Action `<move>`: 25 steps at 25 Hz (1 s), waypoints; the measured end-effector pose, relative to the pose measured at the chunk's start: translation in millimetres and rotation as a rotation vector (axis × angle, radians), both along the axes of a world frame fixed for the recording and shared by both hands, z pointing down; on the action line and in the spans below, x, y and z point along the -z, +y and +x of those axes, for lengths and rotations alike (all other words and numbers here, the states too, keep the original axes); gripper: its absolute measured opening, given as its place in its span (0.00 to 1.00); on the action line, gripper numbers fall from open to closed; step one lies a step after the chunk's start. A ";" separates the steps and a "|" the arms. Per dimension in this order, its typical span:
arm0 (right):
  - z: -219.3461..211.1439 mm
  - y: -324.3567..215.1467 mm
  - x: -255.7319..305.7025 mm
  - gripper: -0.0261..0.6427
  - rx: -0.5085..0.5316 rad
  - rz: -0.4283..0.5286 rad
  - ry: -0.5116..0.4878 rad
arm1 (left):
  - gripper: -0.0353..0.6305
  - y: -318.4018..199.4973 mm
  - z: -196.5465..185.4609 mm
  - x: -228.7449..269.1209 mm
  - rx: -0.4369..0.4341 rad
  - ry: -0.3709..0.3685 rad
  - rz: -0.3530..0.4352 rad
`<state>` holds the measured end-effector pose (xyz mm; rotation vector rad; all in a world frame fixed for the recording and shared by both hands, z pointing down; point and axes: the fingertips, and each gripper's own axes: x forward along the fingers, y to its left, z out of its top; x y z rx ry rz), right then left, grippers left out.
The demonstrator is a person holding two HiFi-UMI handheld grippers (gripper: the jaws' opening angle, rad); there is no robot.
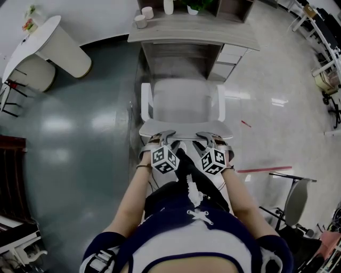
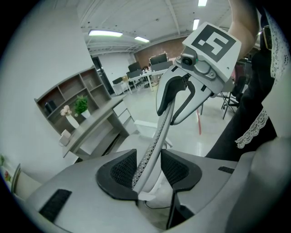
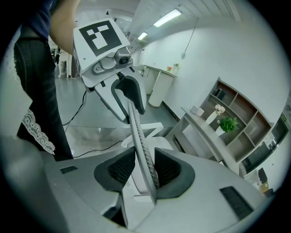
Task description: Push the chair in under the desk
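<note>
The white chair (image 1: 184, 101) stands just in front of the grey desk (image 1: 192, 32), its seat pointing at the desk's opening. Both grippers sit on the top edge of the chair's mesh backrest (image 1: 184, 128), a hand on each. My left gripper (image 1: 162, 136) straddles the backrest (image 2: 157, 136): the mesh edge leans on one pad and a gap shows at the other, so the left gripper (image 2: 149, 170) is open. My right gripper (image 1: 206, 137) likewise has the backrest (image 3: 138, 136) between its pads with a gap on one side, so the right gripper (image 3: 144, 168) is open.
A drawer unit (image 1: 232, 56) stands under the desk's right side. Cups (image 1: 140, 21) and a potted plant (image 1: 194, 6) sit on the desk. A round white table (image 1: 32, 37) is at far left, another chair (image 1: 295, 200) at right, and red tape (image 1: 264, 169) marks the floor.
</note>
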<state>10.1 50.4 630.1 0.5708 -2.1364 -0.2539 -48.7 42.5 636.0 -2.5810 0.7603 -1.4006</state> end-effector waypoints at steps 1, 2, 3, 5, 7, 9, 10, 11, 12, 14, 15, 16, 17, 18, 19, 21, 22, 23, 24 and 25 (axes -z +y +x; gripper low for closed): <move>0.2 -1.7 -0.9 0.23 -0.005 -0.004 0.000 | 0.31 -1.3 0.2 -0.5 -0.005 0.005 -0.001; 0.3 -3.8 -1.7 0.23 -0.010 -0.010 0.001 | 0.31 -3.2 0.3 -0.8 -0.010 0.011 -0.003; 0.3 -6.6 -2.1 0.23 -0.014 -0.017 0.001 | 0.31 -5.8 0.4 -0.8 -0.015 0.016 -0.005; 0.1 -12.5 -1.9 0.23 -0.019 -0.024 0.000 | 0.31 -11.8 0.2 -0.1 -0.019 0.022 -0.008; -0.8 -18.0 -1.2 0.23 -0.022 -0.022 -0.001 | 0.31 -17.9 -0.6 0.6 -0.020 0.020 -0.011; -2.4 -25.2 -0.2 0.23 -0.023 -0.016 -0.001 | 0.31 -25.7 -2.2 1.2 -0.017 0.017 -0.010; -3.4 -29.3 0.4 0.23 -0.023 -0.014 0.000 | 0.31 -30.1 -3.1 1.4 -0.015 0.016 -0.011; -4.3 -33.1 0.8 0.22 -0.022 -0.013 0.000 | 0.31 -34.3 -3.8 1.5 -0.014 0.016 -0.013; -5.1 -36.4 1.0 0.22 -0.022 -0.014 0.000 | 0.31 -37.9 -4.5 1.6 -0.012 0.014 -0.017; -5.6 -41.8 1.1 0.22 -0.022 -0.014 -0.001 | 0.32 -43.9 -4.9 1.0 -0.010 0.012 -0.023; -5.6 -44.6 1.2 0.22 -0.022 -0.012 -0.001 | 0.32 -46.9 -4.8 1.1 -0.010 0.011 -0.023; -5.6 -47.7 1.6 0.22 -0.021 -0.010 0.000 | 0.32 -50.2 -4.7 1.5 -0.009 0.012 -0.022; -5.6 -51.1 2.2 0.22 -0.020 -0.007 0.000 | 0.32 -53.8 -4.8 2.1 -0.008 0.012 -0.020; -5.6 -54.6 2.8 0.22 -0.018 -0.005 0.001 | 0.32 -57.5 -5.0 2.8 -0.006 0.012 -0.020; -5.7 -58.0 3.1 0.22 -0.015 -0.003 0.001 | 0.32 -61.1 -5.1 3.2 -0.005 0.011 -0.021; -6.0 -64.5 2.7 0.22 -0.011 -0.001 0.002 | 0.32 -67.4 -5.3 2.6 -0.003 0.011 -0.023; -6.0 -67.7 2.1 0.22 -0.010 0.001 0.002 | 0.32 -70.6 -5.4 1.7 -0.003 0.011 -0.022; -6.1 -71.0 1.4 0.22 -0.009 0.005 0.002 | 0.32 -74.0 -5.5 1.0 -0.003 0.012 -0.020; -6.0 -74.3 0.8 0.22 -0.008 0.008 0.003 | 0.32 -77.3 -5.5 0.7 -0.004 0.012 -0.019; -5.9 -77.5 0.4 0.22 -0.009 0.010 0.003 | 0.32 -80.4 -5.3 0.6 -0.005 0.013 -0.016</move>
